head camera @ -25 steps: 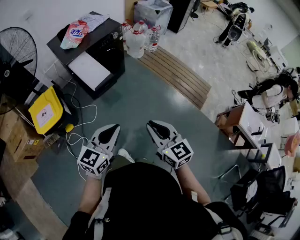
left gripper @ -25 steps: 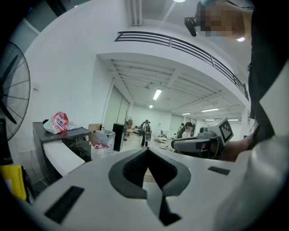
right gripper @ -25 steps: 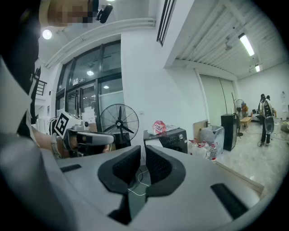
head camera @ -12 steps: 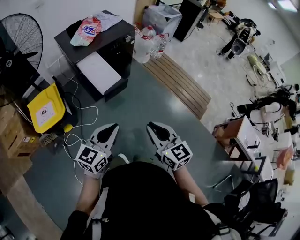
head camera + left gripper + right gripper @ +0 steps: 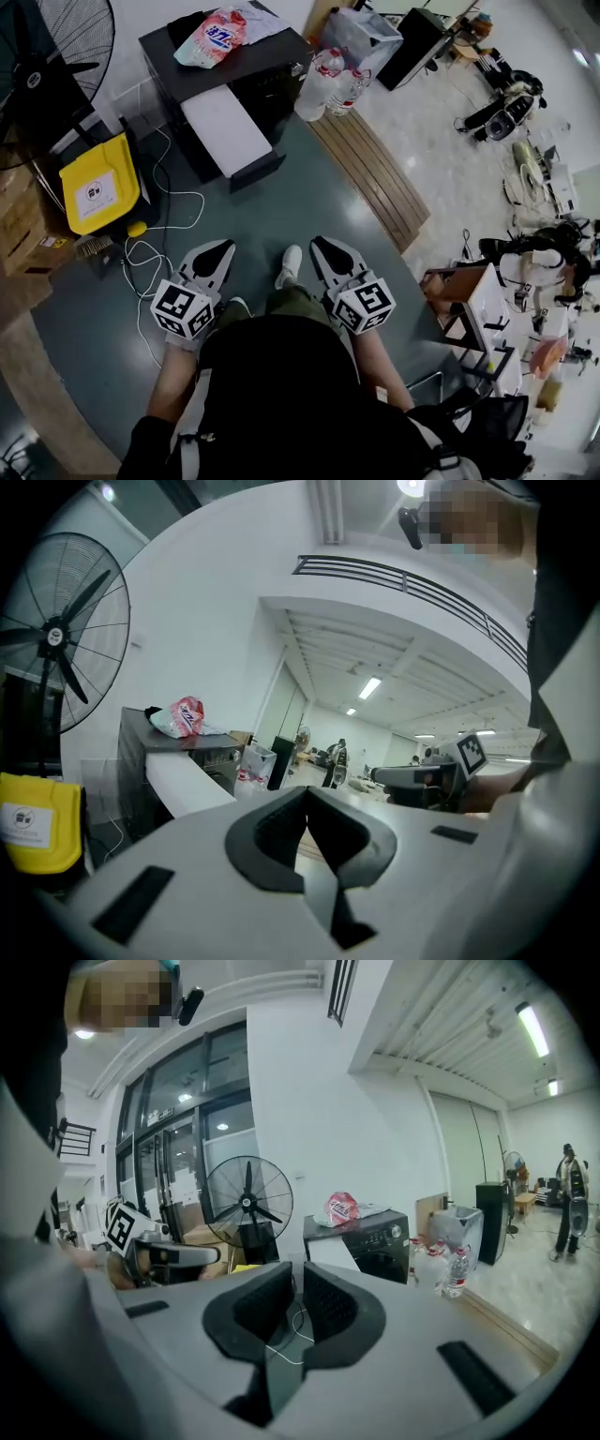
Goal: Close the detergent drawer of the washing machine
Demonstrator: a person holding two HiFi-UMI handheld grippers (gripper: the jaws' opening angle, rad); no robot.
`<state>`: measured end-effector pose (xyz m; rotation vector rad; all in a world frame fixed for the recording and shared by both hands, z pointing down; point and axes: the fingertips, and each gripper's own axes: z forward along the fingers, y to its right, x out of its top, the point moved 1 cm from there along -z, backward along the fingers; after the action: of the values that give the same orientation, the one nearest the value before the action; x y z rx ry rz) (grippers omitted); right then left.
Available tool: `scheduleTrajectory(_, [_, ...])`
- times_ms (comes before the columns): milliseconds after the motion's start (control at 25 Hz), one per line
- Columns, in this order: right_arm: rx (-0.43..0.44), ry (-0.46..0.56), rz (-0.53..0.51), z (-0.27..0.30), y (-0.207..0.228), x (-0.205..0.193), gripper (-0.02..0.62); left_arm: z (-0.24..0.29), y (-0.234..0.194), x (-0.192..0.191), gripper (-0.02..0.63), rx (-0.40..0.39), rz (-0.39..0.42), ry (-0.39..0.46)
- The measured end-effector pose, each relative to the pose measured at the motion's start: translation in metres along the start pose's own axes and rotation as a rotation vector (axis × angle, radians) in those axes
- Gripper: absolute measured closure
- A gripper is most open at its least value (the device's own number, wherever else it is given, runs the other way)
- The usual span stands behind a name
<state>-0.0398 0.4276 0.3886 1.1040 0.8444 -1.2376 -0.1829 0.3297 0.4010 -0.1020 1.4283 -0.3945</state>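
Observation:
A black washing machine (image 5: pixel 267 66) stands by the far wall, and a long white panel (image 5: pixel 225 131) juts out of its front. On its top lies a pink detergent bag (image 5: pixel 217 36). Both grippers are held low in front of the person, well short of the machine. My left gripper (image 5: pixel 208 251) is shut and holds nothing. My right gripper (image 5: pixel 330 248) has a narrow gap between its pads, also with nothing in it. The left gripper view shows the machine (image 5: pixel 169 752) ahead on the left. It stands at mid-distance (image 5: pixel 375 1237) in the right gripper view.
Left of the machine stand a big black fan (image 5: pixel 56 47) and a yellow container (image 5: pixel 98 183). White cables (image 5: pixel 159 225) trail across the floor. Water bottles (image 5: pixel 328 80) and a wooden slatted ramp (image 5: pixel 375 178) are on the right. A shoe (image 5: pixel 289 265) shows between the grippers.
The person has walked toward the washing machine, carrying both grippers forward. The machine now sits nearer the middle of the head view, and a shoe has appeared between the grippers. The jaws look unchanged.

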Motion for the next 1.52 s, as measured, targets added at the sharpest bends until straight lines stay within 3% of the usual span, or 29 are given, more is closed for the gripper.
scheduleTrajectory(280, [0.108,-0.037,-0.011,0.068,0.035,0.005,0.546,0.016,-0.047,-0.006,0.595,0.145,-0.025,0.000])
scheduleTrajectory(960, [0.478,-0.198,-0.045,0.222,0.174,0.036,0.545,0.166,-0.133,0.014,0.594,0.431,-0.071,-0.124])
scheduleTrajectory(1280, [0.604,-0.286,-0.082,0.264,0.211,0.017,0.502,0.202,-0.156,-0.002,0.588,0.556,-0.092,-0.195])
scheduleTrajectory(1520, [0.646,-0.374,-0.112,0.281,0.219,-0.015,0.469,0.205,-0.170,-0.038,0.537,0.584,-0.133,-0.286])
